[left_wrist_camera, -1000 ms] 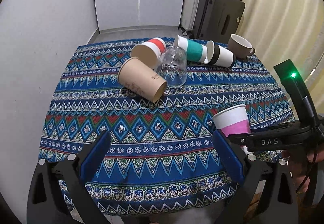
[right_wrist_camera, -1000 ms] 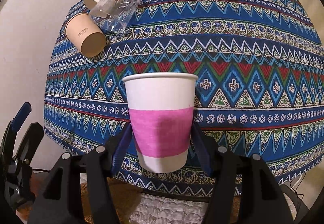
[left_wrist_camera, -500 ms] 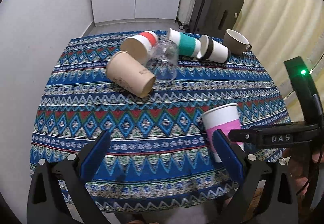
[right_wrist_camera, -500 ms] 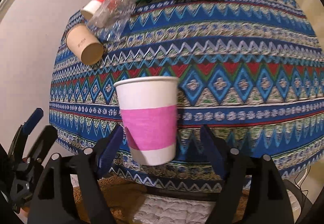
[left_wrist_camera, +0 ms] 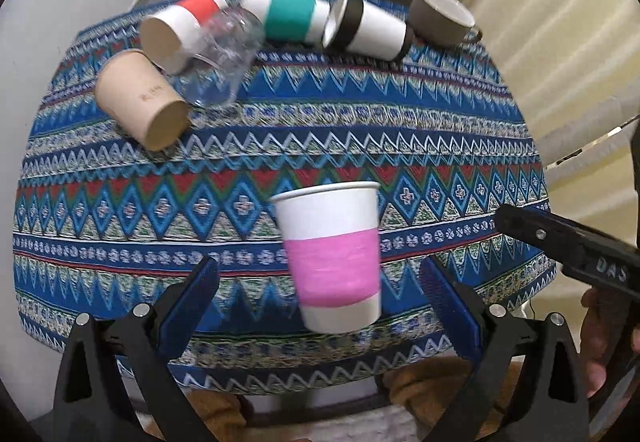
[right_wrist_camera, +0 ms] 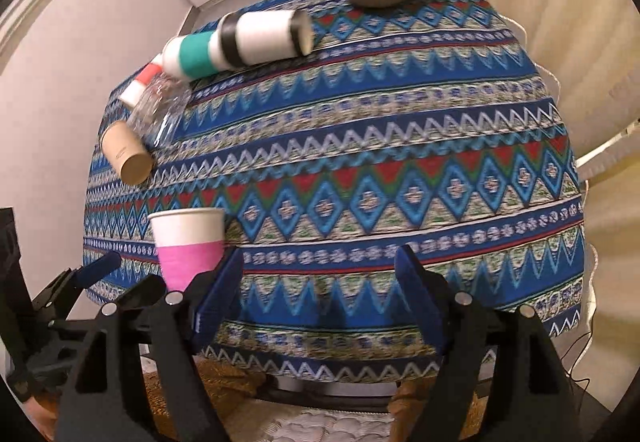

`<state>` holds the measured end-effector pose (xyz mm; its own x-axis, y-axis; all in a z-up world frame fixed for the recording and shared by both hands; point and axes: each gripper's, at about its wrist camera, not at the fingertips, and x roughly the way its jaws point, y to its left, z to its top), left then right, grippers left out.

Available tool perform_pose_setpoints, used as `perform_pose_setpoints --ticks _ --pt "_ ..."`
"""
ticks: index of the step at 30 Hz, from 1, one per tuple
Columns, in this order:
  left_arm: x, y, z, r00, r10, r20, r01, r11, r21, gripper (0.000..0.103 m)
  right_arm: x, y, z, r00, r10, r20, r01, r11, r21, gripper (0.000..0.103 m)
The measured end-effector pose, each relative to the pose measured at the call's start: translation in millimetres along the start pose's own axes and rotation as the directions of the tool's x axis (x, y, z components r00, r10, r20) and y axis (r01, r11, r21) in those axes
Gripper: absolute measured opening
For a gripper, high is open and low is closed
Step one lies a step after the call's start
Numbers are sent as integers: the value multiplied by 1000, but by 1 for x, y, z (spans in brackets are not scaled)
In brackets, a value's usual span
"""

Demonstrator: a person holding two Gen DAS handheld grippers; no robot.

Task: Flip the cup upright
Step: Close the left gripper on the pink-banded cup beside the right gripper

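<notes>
A white paper cup with a pink band stands upright near the table's front edge; it also shows in the right wrist view. My left gripper is open, its blue fingers either side of the cup without touching it. My right gripper is open and empty, to the right of the cup. Its arm shows at the right of the left wrist view.
A patterned blue cloth covers the table. At the back lie a brown paper cup, a red-banded cup, a clear plastic cup, a teal-banded cup and a black-banded cup. A grey mug stands upright.
My right gripper opened, let go of the pink-banded cup and moved off to the right. My left gripper moved right so the cup stands between its fingers.
</notes>
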<state>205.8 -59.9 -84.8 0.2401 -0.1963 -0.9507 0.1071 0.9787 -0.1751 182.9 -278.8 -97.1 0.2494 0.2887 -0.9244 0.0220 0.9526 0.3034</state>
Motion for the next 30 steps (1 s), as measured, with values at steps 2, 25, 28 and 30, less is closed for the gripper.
perform_pose_setpoints --ticks 2,25,28,30 --pt "11 -8 8 997 34 -69 -35 999 -11 97 -1 -13 1 1000 18 3 -18 1000 19 77" --pt "71 -35 43 963 134 -234 -151 987 -53 95 1 -56 4 995 102 1 -102 992 72 77" --pt "76 -37 44 962 131 -241 -150 987 -60 86 3 -55 5 995 101 0 -101 992 70 77" --pt "81 -34 41 960 134 -244 -154 986 -67 82 4 -56 5 995 100 -1 -100 993 69 77"
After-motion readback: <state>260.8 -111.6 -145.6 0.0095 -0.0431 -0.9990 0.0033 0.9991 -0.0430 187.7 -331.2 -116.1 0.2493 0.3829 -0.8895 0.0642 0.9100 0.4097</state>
